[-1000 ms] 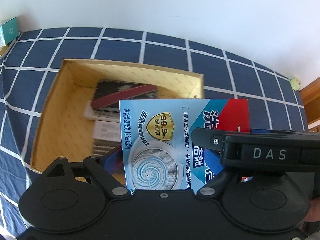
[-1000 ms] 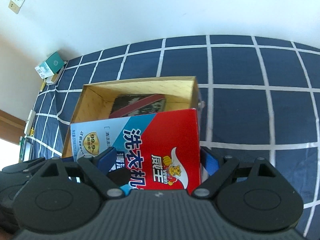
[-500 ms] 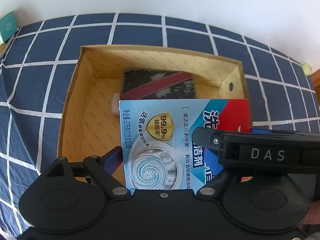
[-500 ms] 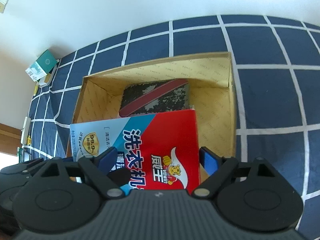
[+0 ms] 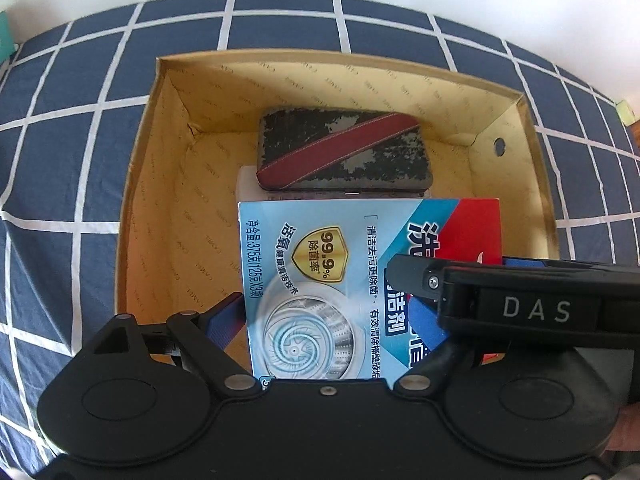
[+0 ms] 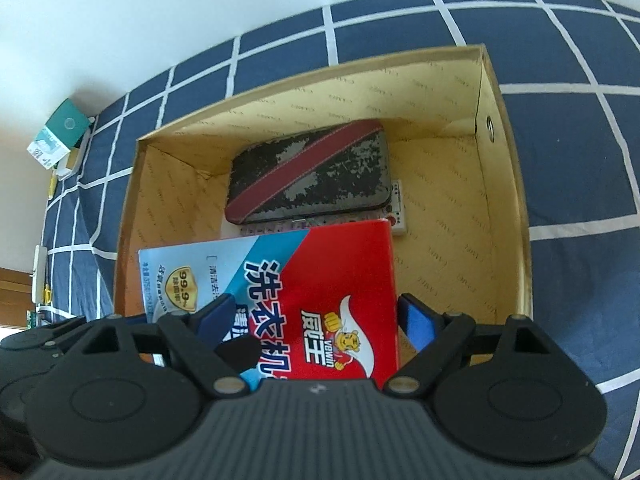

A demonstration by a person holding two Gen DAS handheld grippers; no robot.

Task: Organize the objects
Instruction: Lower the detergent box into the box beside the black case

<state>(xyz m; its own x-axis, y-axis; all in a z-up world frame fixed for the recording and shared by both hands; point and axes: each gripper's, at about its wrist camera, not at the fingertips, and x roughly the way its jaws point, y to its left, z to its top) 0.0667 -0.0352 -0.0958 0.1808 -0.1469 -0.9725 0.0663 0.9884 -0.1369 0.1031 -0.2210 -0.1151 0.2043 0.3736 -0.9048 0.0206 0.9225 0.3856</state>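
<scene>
A detergent box (image 5: pixel 320 264), pale blue at one end and red at the other (image 6: pixel 320 272), hangs over the near part of an open cardboard box (image 5: pixel 340 56). My left gripper (image 5: pixel 328 320) is shut on its blue end. My right gripper (image 6: pixel 314 320) is shut on its red end; its body marked DAS crosses the left wrist view and hides my left gripper's right finger. Inside the cardboard box (image 6: pixel 320 68) lies a worn dark case with a red stripe (image 5: pixel 344 152) (image 6: pixel 308 168), on top of a flat white item (image 6: pixel 398 216).
The cardboard box sits on a navy bedcover with a white grid (image 5: pixel 80 120). A teal carton (image 6: pixel 60 136) and small items lie at the far left by the wall. A small pale green object (image 5: pixel 624 112) is at the far right edge. Wooden furniture (image 6: pixel 12 292) shows at the left.
Both grippers have come down and forward with the detergent box, so the cardboard box now looks larger and lies right beneath it. The hold on the detergent box looks unchanged.
</scene>
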